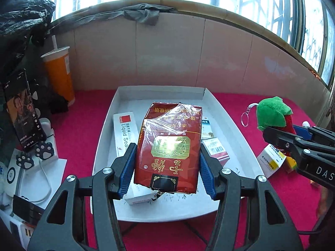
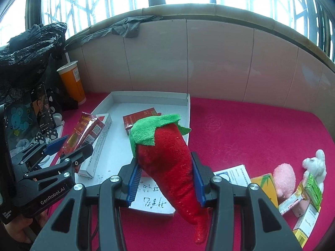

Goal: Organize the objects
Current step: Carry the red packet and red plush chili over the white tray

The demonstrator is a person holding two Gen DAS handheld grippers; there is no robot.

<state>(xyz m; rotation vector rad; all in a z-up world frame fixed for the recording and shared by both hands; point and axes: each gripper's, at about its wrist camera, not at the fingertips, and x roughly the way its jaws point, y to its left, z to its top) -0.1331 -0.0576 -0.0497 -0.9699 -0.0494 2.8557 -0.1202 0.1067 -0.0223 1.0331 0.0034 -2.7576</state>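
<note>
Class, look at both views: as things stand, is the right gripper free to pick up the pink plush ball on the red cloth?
Probably not yet. The right gripper is already clamped on the red chili plush, so its jaws are occupied, though the pink plush ball lies unobstructed nearby.

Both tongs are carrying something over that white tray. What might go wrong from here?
The red carton, wrapped in loose crinkled plastic, is pinched by the left tongs only at its sides, so it might slip. The white tray already holds a long white box and smaller boxes, so the carton may land tilted on them. The plush chili in the right tongs is soft and could sag out of their grip.
</note>
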